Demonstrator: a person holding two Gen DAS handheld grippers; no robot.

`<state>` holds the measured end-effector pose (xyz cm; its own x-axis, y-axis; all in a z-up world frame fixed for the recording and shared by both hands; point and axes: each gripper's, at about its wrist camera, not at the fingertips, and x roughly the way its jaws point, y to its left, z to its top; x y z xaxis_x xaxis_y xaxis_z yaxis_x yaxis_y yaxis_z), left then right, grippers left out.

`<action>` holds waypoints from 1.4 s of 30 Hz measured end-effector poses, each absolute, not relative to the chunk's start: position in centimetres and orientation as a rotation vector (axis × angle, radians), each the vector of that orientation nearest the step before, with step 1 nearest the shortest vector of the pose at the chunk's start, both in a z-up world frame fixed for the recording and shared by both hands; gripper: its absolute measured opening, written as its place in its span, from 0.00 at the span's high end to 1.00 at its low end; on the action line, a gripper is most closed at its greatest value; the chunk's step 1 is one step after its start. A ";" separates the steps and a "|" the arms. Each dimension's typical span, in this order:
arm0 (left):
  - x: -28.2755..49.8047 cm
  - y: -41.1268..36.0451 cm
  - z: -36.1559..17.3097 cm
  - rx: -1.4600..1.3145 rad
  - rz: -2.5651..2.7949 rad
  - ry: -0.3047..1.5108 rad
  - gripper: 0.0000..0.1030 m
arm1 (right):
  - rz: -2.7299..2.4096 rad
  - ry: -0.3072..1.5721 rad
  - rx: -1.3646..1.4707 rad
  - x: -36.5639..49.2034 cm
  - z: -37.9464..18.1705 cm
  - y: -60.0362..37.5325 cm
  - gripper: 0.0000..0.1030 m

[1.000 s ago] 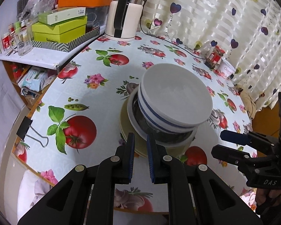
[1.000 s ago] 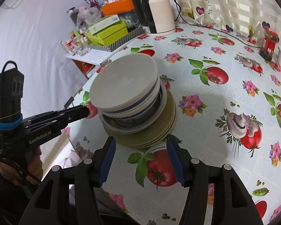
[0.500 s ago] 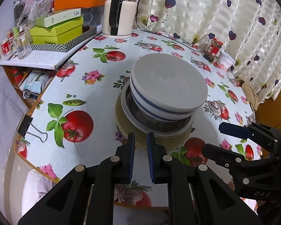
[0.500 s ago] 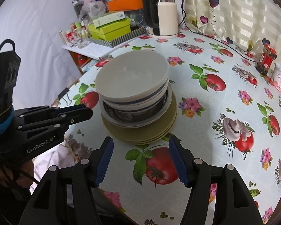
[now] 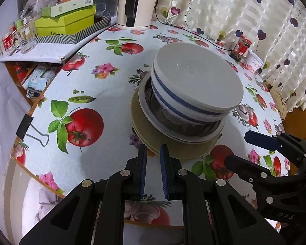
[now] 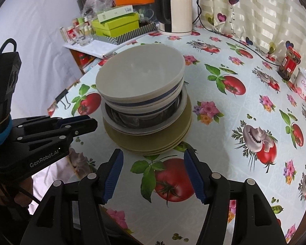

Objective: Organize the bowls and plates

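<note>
Partly, nested bowls (image 5: 195,85) hide the plates (image 6: 173,134) beneath.

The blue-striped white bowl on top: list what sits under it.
Under the top bowl sits a second blue-striped bowl, nested in a steel bowl, then a white plate and tan plates. Their centers are covered.

2 nested white blue-banded bowls (image 6: 140,81) in steel bowl (image 6: 144,120), atop stacked olive plates (image 6: 153,140); white electric kettle (image 6: 175,18) behind.
</note>
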<state>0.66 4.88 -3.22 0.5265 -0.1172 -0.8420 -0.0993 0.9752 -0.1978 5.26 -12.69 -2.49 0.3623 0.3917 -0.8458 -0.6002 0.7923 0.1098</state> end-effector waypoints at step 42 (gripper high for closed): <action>0.9 4.0 -3.5 -0.155 0.019 1.025 0.87 | 0.643 1.021 -0.265 5.2 -3.0 -11.9 0.36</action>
<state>0.86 4.02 -3.45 0.5200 -0.0568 -0.8523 -0.0886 0.9888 -0.1200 5.23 -11.90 -3.03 0.3603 0.3724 -0.8553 -0.6100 0.7877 0.0859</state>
